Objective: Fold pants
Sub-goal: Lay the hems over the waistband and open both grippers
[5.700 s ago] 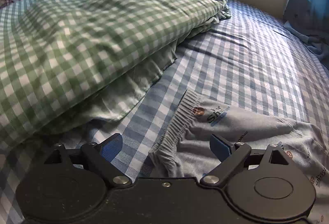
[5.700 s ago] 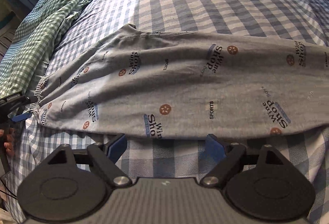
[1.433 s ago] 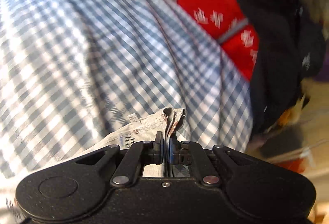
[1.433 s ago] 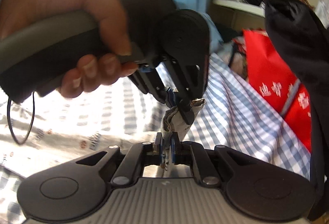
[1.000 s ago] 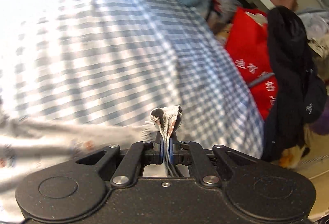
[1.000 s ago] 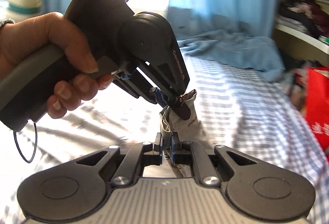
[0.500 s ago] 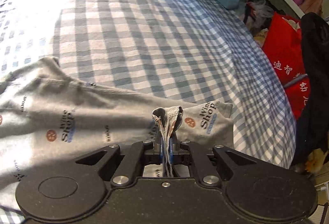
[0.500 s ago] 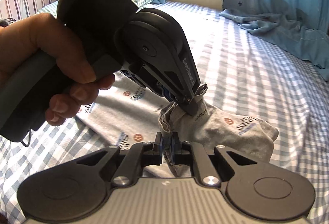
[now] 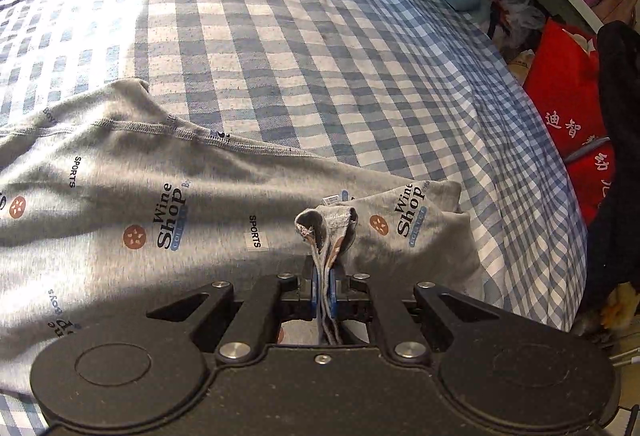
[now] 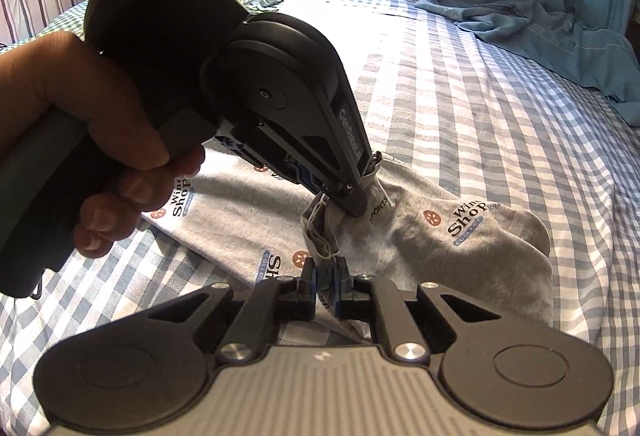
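Pinching the grey printed cotton pants in both claws: left claw and right claw clamp bunched fabric edges, while we see the rest lying folded on the blue-checked bed.

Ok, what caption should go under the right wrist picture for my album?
Both claws, right claw and left claw, pinch the grey printed cotton pants on the blue checked bedsheet.

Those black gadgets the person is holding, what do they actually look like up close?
Each is matte black plastic. The right gripper has two round discs, angled link arms with silver rivets, blue finger pads and a ribbed grey panel. The left gripper, seen from the side, has a grey pistol handle, white lettering and a thin black cord loop. No sleeve shows on the hand.
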`<state>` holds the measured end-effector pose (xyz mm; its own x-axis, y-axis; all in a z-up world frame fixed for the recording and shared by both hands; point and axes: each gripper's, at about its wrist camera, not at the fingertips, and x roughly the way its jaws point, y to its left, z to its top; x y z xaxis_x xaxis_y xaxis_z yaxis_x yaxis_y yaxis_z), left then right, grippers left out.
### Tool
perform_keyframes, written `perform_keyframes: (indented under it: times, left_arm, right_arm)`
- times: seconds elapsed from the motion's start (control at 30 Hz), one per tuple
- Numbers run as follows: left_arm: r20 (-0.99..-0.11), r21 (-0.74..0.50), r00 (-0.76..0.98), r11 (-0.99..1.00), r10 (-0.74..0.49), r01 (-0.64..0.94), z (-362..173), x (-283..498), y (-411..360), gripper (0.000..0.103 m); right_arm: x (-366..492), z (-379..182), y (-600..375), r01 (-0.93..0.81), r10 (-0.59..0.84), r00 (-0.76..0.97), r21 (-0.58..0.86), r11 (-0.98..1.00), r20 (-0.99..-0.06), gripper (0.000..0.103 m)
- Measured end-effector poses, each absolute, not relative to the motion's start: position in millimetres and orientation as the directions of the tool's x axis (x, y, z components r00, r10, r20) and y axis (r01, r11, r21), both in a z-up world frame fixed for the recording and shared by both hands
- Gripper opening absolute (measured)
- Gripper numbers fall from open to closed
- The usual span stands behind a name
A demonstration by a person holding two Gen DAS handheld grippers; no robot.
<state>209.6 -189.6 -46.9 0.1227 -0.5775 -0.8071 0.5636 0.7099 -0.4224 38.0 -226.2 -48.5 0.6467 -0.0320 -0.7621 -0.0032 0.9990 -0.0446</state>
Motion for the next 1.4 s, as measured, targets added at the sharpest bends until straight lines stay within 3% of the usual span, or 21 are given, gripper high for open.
perform_keyframes:
  times: [0.3,0.6,0.93,1.13,1.17,1.27,1.33,1.4]
  left_arm:
    - [-0.79,-0.406,0.127,0.667,-0.6,0.625,-9,210,-185,0.005]
    - [-0.771,-0.372,0.187,0.669,-0.609,0.644,21,233,-116,0.005]
    - [-0.821,-0.338,0.212,0.75,-0.53,0.569,-19,266,-49,0.005]
    - [-0.845,-0.322,0.21,0.781,-0.492,0.535,-56,271,-44,0.008]
    - [-0.848,-0.312,0.22,0.789,-0.482,0.529,-59,271,-45,0.011]
    - [-0.861,-0.286,0.234,0.811,-0.451,0.511,-63,271,-46,0.038]
    - [-0.871,-0.261,0.249,0.828,-0.423,0.496,-63,269,-46,0.072]
    - [-0.878,-0.218,0.283,0.849,-0.386,0.482,-60,266,-47,0.088]
  right_arm:
    - [33,-24,-214,0.031,-0.064,0.687,-0.06,0.998,-0.723,0.008]
    - [51,2,-167,-0.052,0.01,0.729,-0.042,0.998,-0.685,0.008]
    - [96,-29,-111,-0.193,0.111,0.668,-0.027,0.981,-0.736,0.008]
    - [105,-54,-108,-0.188,0.106,0.623,-0.017,0.982,-0.775,0.012]
    - [106,-55,-110,-0.182,0.105,0.619,-0.013,0.983,-0.779,0.016]
    - [95,-55,-119,-0.165,0.102,0.621,-0.003,0.986,-0.777,0.034]
    - [84,-55,-128,-0.146,0.09,0.624,-0.003,0.989,-0.776,0.053]
    - [66,-55,-146,-0.108,0.074,0.625,0.007,0.994,-0.777,0.073]
